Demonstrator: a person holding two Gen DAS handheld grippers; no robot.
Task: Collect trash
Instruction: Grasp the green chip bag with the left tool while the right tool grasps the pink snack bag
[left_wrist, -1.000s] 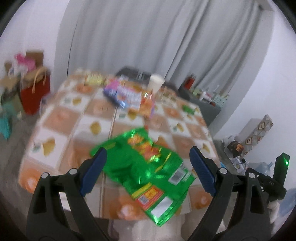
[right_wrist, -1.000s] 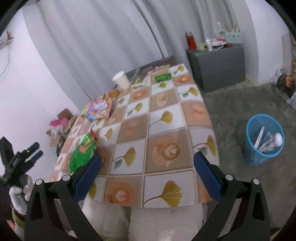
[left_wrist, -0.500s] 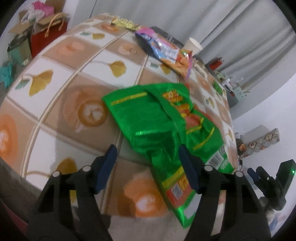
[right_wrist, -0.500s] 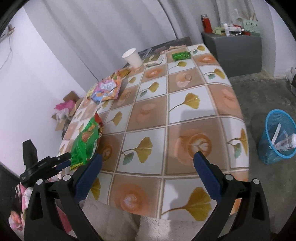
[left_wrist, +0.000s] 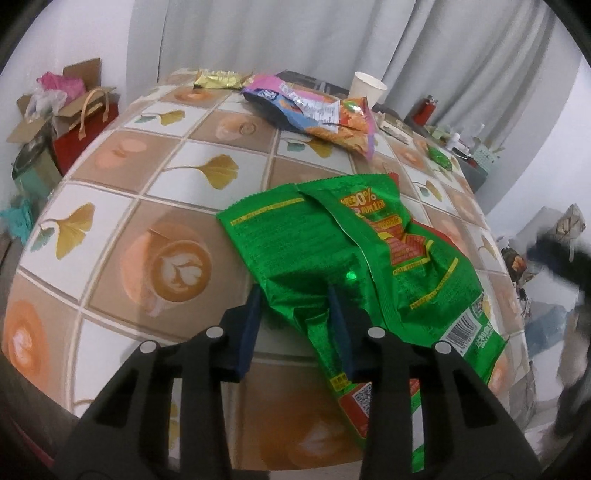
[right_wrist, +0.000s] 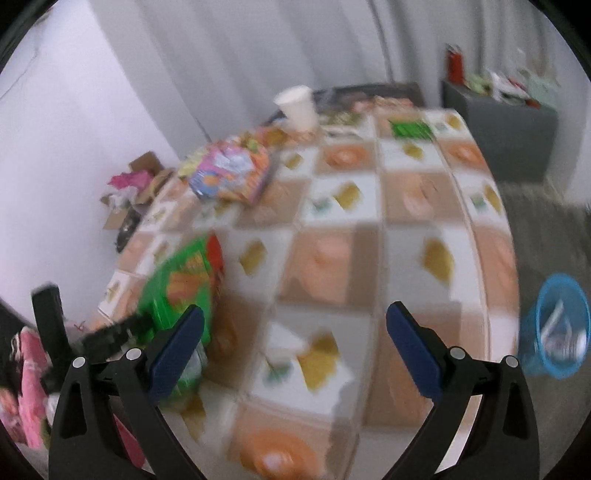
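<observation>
the left gripper (left_wrist: 295, 306) has just been closing, its jaws pinching a fold of the green snack bag (left_wrist: 351, 251) between them, while the right gripper (right_wrist: 295, 336) gapes empty.

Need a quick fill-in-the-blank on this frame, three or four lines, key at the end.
1. The left gripper has been closing around a fold of the ____ snack bag.
2. The right gripper is ____ and holds nothing.
3. The paper cup stands ____ at the table's far end.
4. The bin on the floor is ____.

Missing: green; open; upright; blue
</observation>
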